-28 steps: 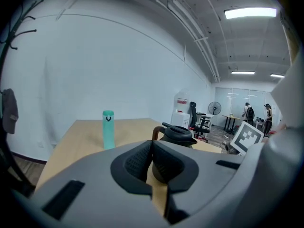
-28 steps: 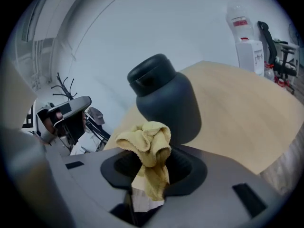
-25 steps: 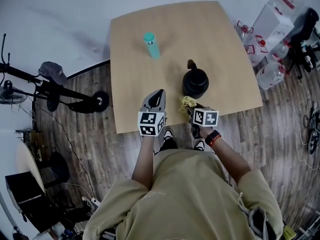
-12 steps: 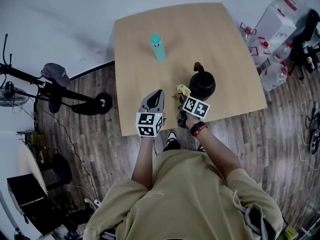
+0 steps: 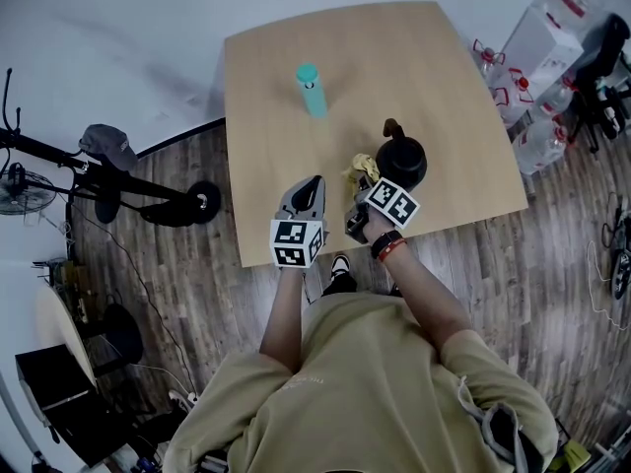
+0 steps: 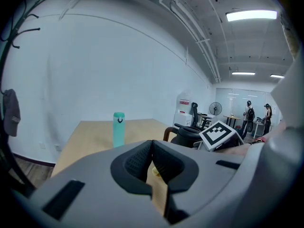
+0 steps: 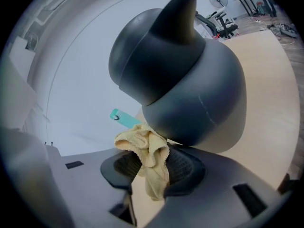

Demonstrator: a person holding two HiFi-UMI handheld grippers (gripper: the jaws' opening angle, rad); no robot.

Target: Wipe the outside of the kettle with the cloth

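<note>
While your right gripper [image 7: 152, 167] keeps its fingers clenched on the yellow cloth [image 7: 145, 146], the wad appears to rest against the lower side of the kettle [image 7: 190, 89], which stands on the tabletop [image 5: 286, 116] near its front edge. Your left gripper [image 6: 152, 163] hangs apart, fingers closed on nothing. Risk: nothing braces the kettle, so a hard stroke could shove or tip it.

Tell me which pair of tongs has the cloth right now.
The right tongs, shut on the yellow cloth beside the black kettle; the left tongs are shut with nothing between them.
</note>
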